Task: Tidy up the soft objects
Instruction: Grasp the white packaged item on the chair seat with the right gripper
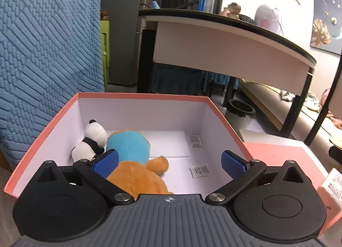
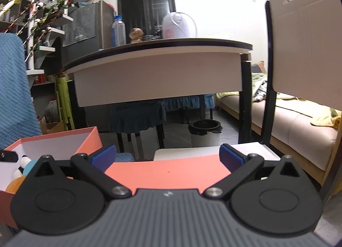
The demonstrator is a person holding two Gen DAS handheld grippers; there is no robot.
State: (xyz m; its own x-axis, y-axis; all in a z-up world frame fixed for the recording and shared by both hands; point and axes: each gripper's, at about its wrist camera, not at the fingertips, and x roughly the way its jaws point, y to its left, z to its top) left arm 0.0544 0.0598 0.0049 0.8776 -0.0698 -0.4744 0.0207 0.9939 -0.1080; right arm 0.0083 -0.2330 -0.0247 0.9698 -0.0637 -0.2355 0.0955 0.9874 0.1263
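A salmon-pink box [image 1: 141, 95] with a white inside holds two soft toys. A small panda plush [image 1: 92, 140] leans in its left corner. Beside it lies an orange plush with a teal part [image 1: 136, 161]. My left gripper [image 1: 170, 161] hovers open over the box's near side, its left pad by the orange plush, nothing held. In the right wrist view the same box [image 2: 64, 138] sits at lower left with the toys peeking out. My right gripper [image 2: 167, 158] stands open above the flat pink lid [image 2: 171, 173], holding nothing.
Two small paper packets [image 1: 198, 170] lie on the box floor. A blue textured cloth [image 1: 47, 44] hangs at left. A table [image 2: 160, 59] with black legs stands ahead, a black bin [image 2: 204, 131] under it, a sofa [image 2: 299, 123] at right, a chair back [image 2: 305, 44] close right.
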